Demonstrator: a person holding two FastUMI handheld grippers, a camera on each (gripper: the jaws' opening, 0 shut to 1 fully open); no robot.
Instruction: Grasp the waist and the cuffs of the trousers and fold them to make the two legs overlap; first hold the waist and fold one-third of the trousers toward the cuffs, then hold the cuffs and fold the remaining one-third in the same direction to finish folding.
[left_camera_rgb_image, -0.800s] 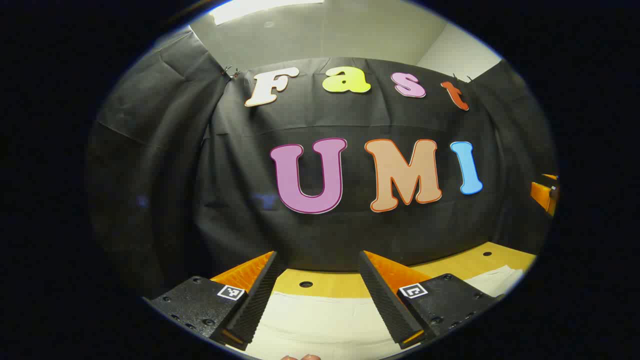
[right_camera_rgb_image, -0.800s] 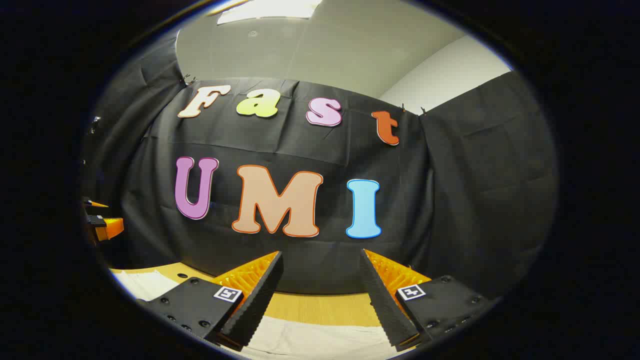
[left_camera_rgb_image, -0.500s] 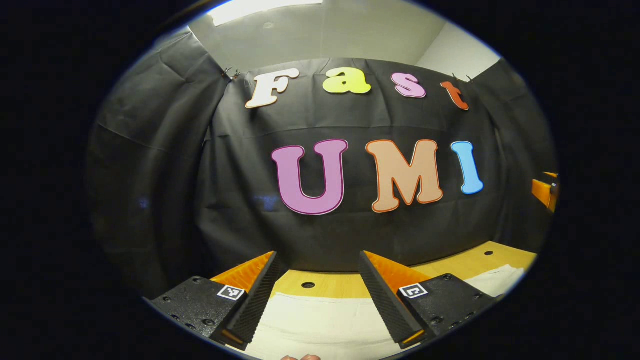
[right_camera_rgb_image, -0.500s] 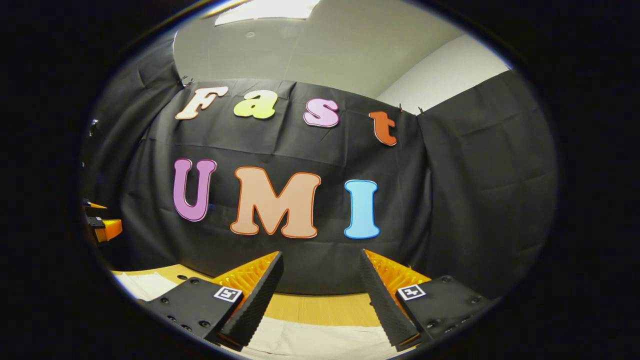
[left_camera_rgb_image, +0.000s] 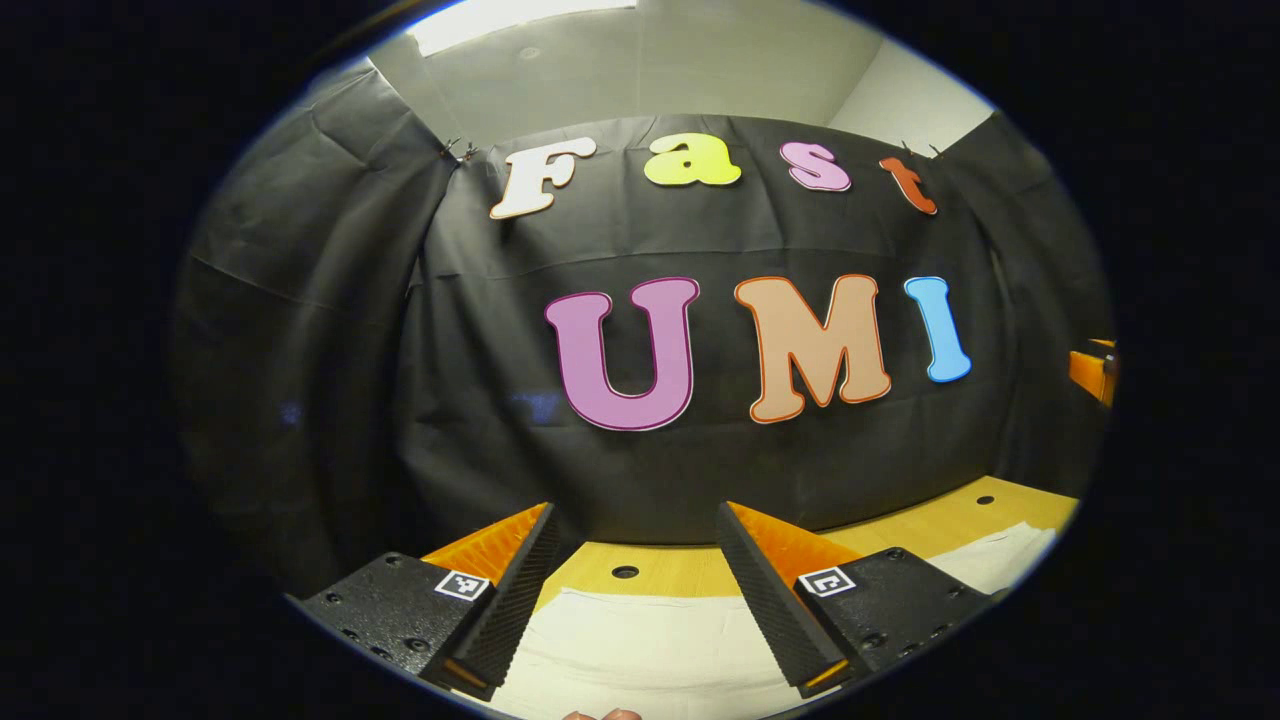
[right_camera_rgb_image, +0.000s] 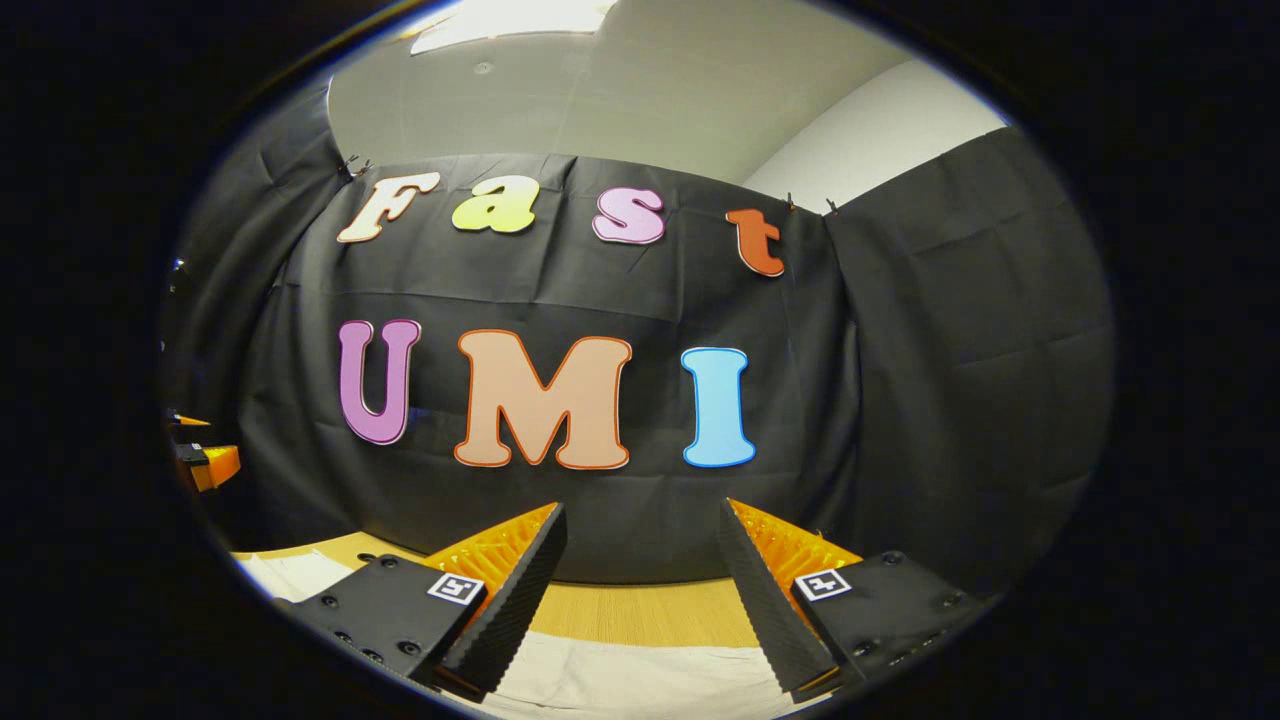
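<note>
The wooden table (left_camera_rgb_image: 690, 572) ran along the foot of the black cloth wall (left_camera_rgb_image: 300, 330), and everything else sat on it or above it. The wall rose straight behind the table's far edge, with a pale ceiling (right_camera_rgb_image: 640, 90) above it.

The trousers (left_camera_rgb_image: 650, 645), a cream-white cloth, lay flat on the table, short of its far edge, so that a strip of bare wood showed between the cloth and the wall. In the left gripper view more of the cloth (left_camera_rgb_image: 1000, 555) lay farther along the table to the right; in the right gripper view it (right_camera_rgb_image: 610, 680) lay under the fingers and a further part showed at the table's left end.

The left gripper (left_camera_rgb_image: 632, 590) was held above the table with its fingers spread wide, nothing between them, over the trousers. The right gripper (right_camera_rgb_image: 642, 590) hung likewise above the table, released and gaping, over the cloth. Whether either touched the cloth could not be told.

A small round hole (left_camera_rgb_image: 625, 572) marked the table just beyond the cloth's edge.
</note>
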